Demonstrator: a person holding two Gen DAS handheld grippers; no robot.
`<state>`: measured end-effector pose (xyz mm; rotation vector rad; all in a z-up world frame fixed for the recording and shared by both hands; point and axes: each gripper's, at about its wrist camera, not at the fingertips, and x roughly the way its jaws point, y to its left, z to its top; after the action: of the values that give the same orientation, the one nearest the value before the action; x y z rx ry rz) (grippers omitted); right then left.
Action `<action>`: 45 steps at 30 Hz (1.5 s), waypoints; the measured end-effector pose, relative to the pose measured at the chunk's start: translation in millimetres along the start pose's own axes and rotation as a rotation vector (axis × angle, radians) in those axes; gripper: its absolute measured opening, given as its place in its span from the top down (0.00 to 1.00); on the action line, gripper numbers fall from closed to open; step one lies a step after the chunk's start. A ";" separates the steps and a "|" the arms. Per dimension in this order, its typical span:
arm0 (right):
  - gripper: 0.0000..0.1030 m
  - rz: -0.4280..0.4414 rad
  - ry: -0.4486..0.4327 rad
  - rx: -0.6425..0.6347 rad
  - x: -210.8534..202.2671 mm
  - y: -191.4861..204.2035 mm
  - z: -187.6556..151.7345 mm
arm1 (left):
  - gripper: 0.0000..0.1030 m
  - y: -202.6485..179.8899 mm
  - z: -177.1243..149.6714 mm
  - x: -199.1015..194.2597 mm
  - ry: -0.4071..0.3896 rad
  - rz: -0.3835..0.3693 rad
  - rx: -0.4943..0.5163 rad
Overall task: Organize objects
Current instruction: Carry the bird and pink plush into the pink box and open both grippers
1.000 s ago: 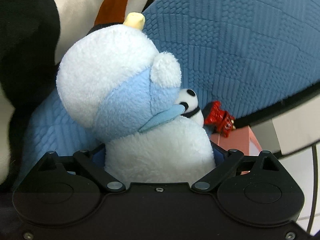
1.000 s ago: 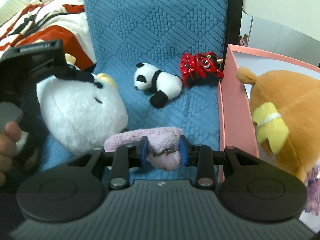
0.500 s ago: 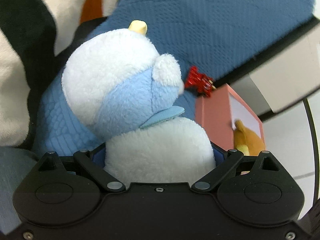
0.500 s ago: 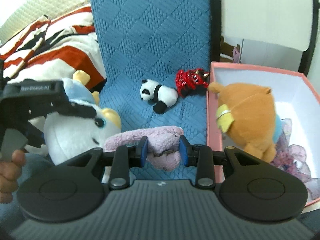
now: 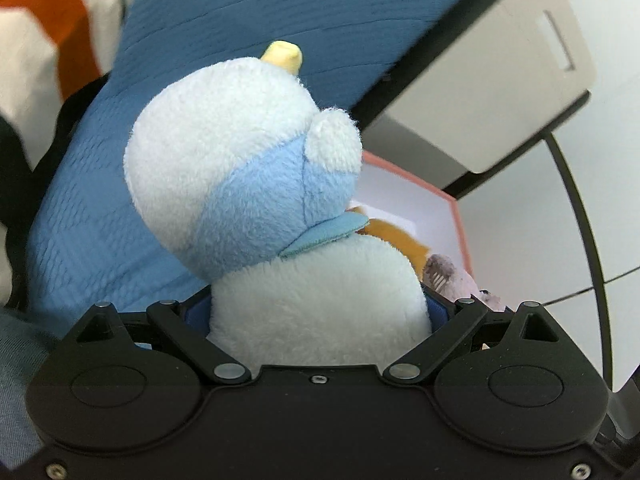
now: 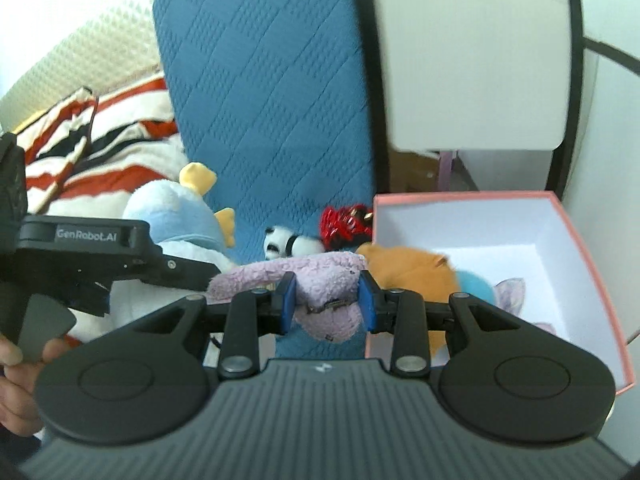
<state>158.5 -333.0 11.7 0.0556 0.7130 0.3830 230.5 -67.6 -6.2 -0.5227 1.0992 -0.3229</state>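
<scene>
Blue quilted cushion (image 6: 272,92), striped blanket (image 6: 100,152), white wall (image 6: 60,8).

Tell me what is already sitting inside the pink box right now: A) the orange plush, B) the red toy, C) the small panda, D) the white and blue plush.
A: the orange plush lies inside the pink box, while the small panda and red toy lie on the blue mat and the white and blue plush is in the left gripper.
</scene>
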 end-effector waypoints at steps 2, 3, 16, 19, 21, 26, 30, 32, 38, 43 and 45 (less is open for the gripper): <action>0.66 -0.007 -0.017 0.011 -8.5 -8.7 9.8 | 0.08 -19.5 7.5 -2.3 -0.003 -0.009 0.020; 0.66 -0.011 -0.024 0.016 -12.3 -13.1 14.0 | 0.08 -28.9 11.1 -3.1 -0.006 -0.014 0.028; 0.65 -0.084 -0.088 0.079 -52.7 -93.1 49.4 | 0.08 -153.0 36.5 18.2 -0.013 -0.067 0.165; 0.65 -0.106 -0.081 0.108 -51.8 -117.0 45.6 | 0.08 -177.0 39.0 33.2 0.001 -0.065 0.195; 0.65 -0.120 -0.073 0.126 -51.2 -133.7 42.0 | 0.08 -191.2 39.1 46.3 0.014 -0.061 0.214; 0.65 -0.173 -0.041 0.167 -44.4 -173.0 24.9 | 0.08 -220.2 31.6 87.9 0.055 -0.046 0.266; 0.65 -0.216 -0.011 0.187 -40.5 -197.4 4.9 | 0.08 -240.1 25.3 118.0 0.095 -0.038 0.291; 0.65 -0.234 0.007 0.195 -36.6 -208.6 -4.2 | 0.08 -250.2 21.3 133.2 0.115 -0.031 0.307; 0.65 -0.260 0.062 0.243 -24.3 -242.1 -32.1 | 0.08 -277.9 5.9 178.2 0.170 0.011 0.380; 0.65 -0.244 0.114 0.258 -8.5 -256.1 -48.7 | 0.08 -280.5 0.1 202.0 0.202 0.040 0.397; 0.65 -0.229 0.131 0.243 -1.8 -254.7 -52.6 | 0.08 -277.6 -0.8 208.1 0.213 0.057 0.394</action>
<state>205.6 -574.5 -72.6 0.1777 0.8828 0.0797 320.3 -402.6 -11.3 -0.1076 1.2157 -0.5397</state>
